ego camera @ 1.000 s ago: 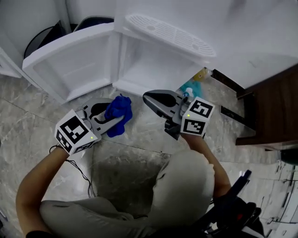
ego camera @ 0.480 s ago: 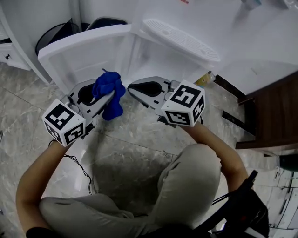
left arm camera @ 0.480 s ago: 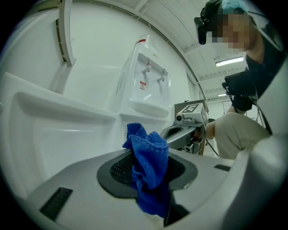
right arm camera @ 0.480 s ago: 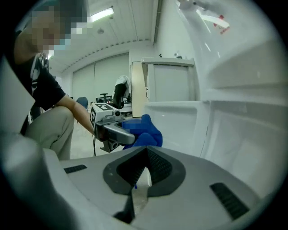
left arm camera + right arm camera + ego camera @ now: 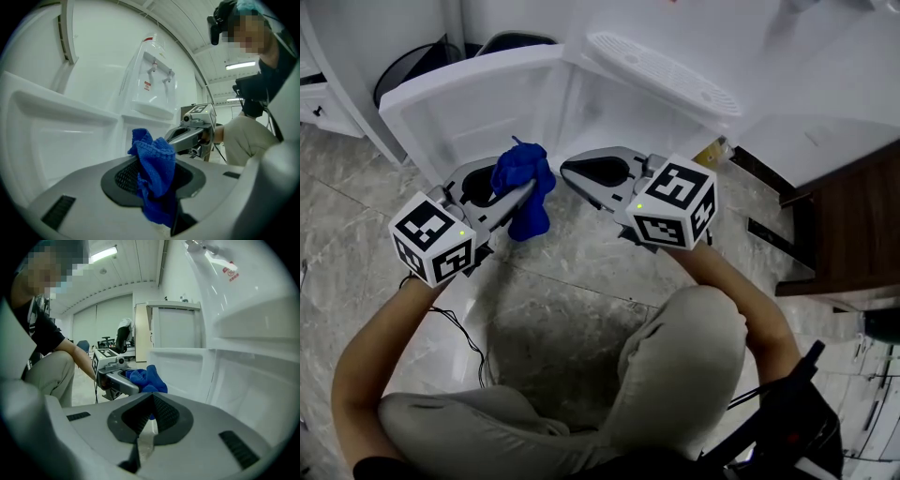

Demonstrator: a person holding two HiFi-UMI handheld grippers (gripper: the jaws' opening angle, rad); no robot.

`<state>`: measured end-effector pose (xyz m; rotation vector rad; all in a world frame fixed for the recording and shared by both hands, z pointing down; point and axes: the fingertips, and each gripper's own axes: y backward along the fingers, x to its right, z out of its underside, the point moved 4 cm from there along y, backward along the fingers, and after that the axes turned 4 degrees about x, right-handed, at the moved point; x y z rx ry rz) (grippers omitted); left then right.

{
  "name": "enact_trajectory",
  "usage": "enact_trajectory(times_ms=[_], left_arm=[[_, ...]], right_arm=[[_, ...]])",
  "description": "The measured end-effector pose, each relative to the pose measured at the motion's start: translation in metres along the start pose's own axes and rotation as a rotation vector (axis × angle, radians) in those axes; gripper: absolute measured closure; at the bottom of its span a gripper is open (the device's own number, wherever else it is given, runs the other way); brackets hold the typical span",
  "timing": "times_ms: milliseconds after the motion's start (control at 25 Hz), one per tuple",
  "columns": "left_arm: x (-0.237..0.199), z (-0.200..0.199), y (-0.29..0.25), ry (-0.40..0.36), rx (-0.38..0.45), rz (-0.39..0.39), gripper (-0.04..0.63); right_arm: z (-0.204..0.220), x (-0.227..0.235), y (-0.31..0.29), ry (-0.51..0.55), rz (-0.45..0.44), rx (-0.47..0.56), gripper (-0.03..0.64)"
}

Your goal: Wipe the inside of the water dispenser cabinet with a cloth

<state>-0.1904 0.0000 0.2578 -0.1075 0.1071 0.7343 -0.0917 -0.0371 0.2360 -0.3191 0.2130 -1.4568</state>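
Cloth (image 5: 525, 173), blue, sits pinched in the left gripper (image 5: 514, 200) before the open cabinet (image 5: 619, 122), right gripper (image 5: 572, 171) pressed together empty.

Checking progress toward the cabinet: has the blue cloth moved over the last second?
Yes: the blue cloth, clamped in the left tongs, moved up, closer to the open cabinet door.
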Motion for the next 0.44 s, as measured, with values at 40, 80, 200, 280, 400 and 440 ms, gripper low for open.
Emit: enact_trajectory(times_ms=[40,80,200,280,400,440], left_arm=[[0.0007,0.0005,-0.0009,0.001,-0.004,0.003,0.456],[0.0015,0.0013,-0.0015,0.002,-0.008,0.005,0.456],[0.0043,0.0029,-0.0035,0.000,-0.012,0.012,0.456],[0.0057,0.0041,-0.0043,-0.005,-0.015,0.015,0.456],[0.0051,0.0086,-0.0045,0.002,-0.022,0.010,0.456],[0.0047,0.0104,-0.0047,0.005,-0.025,0.007,0.456]], right_arm=[[-0.0006,-0.0006,0.0008,-0.002,-0.001,0.002,0.620],[-0.0014,-0.0016,0.0011,-0.003,-0.003,0.005,0.620],[-0.0023,-0.0030,0.0019,0.004,-0.003,0.007,0.620],[-0.0001,-0.0009,0.0034,0.008,0.007,0.000,0.620],[0.0052,0.0031,0.0081,-0.001,0.023,-0.007,0.620],[0.0069,0.0042,0.0100,-0.006,0.027,-0.008,0.620]])
